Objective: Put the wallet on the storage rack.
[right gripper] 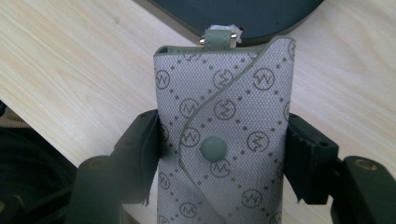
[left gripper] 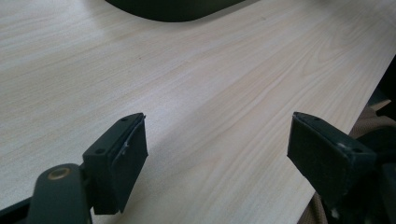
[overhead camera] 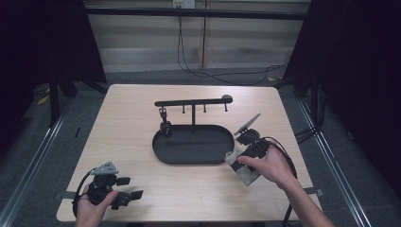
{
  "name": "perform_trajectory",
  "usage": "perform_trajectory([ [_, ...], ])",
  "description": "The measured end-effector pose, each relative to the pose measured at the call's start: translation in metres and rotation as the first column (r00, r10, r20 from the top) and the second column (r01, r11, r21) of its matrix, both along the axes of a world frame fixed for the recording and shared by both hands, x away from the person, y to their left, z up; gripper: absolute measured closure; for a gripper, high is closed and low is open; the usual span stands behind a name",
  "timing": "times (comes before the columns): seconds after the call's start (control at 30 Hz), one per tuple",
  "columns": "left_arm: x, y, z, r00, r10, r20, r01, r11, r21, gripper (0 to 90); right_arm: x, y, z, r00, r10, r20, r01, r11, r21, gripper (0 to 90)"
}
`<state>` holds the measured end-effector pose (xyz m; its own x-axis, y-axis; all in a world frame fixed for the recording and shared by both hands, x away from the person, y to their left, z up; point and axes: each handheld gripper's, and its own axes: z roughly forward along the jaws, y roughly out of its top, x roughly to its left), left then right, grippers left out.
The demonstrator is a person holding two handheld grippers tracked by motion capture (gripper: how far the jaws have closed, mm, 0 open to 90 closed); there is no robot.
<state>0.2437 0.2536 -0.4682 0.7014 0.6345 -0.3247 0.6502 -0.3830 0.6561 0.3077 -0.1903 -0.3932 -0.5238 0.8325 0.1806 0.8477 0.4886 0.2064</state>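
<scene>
Grey patterned key pouch (right gripper: 224, 135) between the right gripper (right gripper: 224, 158) jaws, both touching.

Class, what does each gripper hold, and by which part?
The right gripper clamps the grey pouch across its two sides. The left gripper holds nothing.

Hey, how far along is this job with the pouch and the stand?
Done: the right gripper is shut on the pouch beside the tray. In hand: the pouch only. Left: the stand's hooks look mostly bare; the left gripper is open and idle.
</scene>
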Motion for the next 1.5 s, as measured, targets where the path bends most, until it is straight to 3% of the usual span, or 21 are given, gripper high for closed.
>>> perform_trajectory([
  [0.37,-0.001,0.002,0.003,1.0,0.006,0.004,-0.006,0.9994,-0.034,16.6,0.007,-0.004,0.022,0.9988,-0.041,0.026,0.041,0.999,-0.024,35.2],
  [0.63,-0.001,0.002,0.004,0.9999,-0.008,0.013,0.009,0.9989,-0.047,16.7,0.022,-0.008,0.029,0.9975,-0.062,0.035,0.063,0.998,-0.028,35.2],
  [0.83,-0.003,-0.002,0.004,0.999,-0.042,0.019,0.042,0.999,-0.017,17.9,0.03,-0.008,0.032,0.9968,-0.073,0.032,0.074,0.997,-0.017,35.2],
  [1.4,-0.002,-0.001,0.003,0.9995,-0.03,0.008,0.03,0.9996,0.002,19.2,0.058,-0.005,0.042,0.991,-0.131,0.026,0.131,0.991,-0.007,35.2],
  [1.5,-0.002,-0.001,0.003,0.9996,-0.027,0.009,0.027,0.9996,0.002,19.3,0.062,-0.004,0.042,0.9895,-0.143,0.022,0.142,0.99,0.023,35.3],
])
